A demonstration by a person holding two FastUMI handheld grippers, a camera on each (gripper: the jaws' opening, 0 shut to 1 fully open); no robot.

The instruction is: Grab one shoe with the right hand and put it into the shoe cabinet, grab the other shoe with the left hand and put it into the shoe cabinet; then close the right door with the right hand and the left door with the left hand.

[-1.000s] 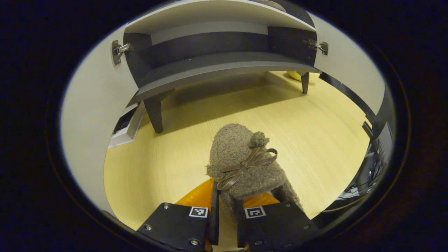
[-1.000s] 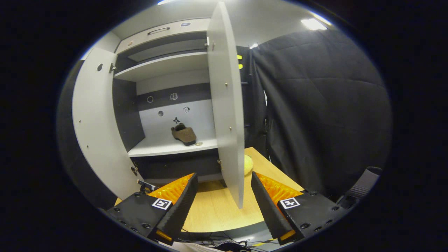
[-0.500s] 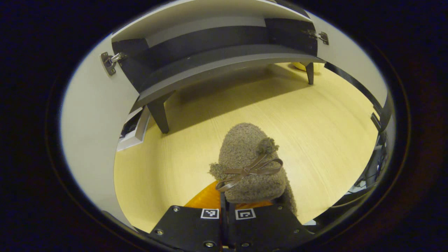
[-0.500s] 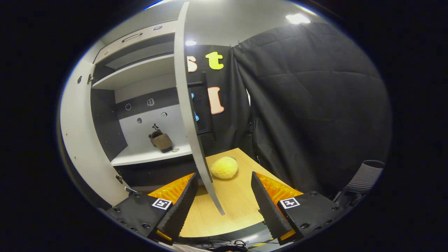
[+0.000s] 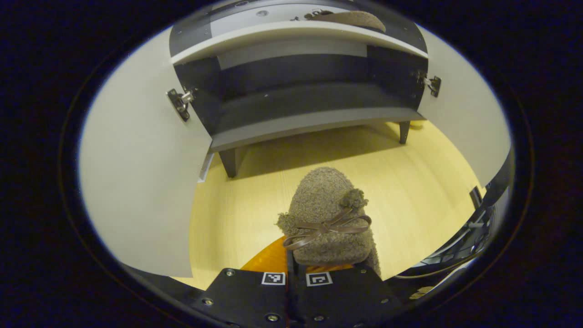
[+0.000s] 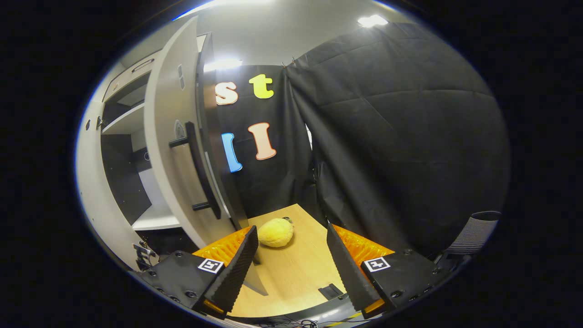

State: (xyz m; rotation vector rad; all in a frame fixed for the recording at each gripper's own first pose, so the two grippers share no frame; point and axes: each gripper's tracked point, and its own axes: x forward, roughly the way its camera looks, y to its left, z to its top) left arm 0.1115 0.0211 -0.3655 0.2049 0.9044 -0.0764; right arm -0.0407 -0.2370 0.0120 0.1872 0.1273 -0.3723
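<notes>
Worktop: pale wood worktop [image 5: 423,182] beneath the shoe cabinet [image 5: 296,91].
Left gripper [image 5: 296,273]: jaws clamped together on the heel of a fuzzy brown shoe [image 5: 328,214], toe toward the cabinet.
Right gripper [image 6: 291,255]: jaws apart, holding nothing.
Other shoe [image 5: 350,18]: on the upper shelf.
Right door [image 6: 177,150]: ajar, just beyond the right gripper.
Yellow plush [image 6: 274,232]: on the worktop.

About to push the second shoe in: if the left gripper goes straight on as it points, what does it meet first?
The left gripper, shut on the fuzzy shoe, points at the wooden floor before the shoe cabinet, not its upper shelf. Depth is uncertain.
</notes>
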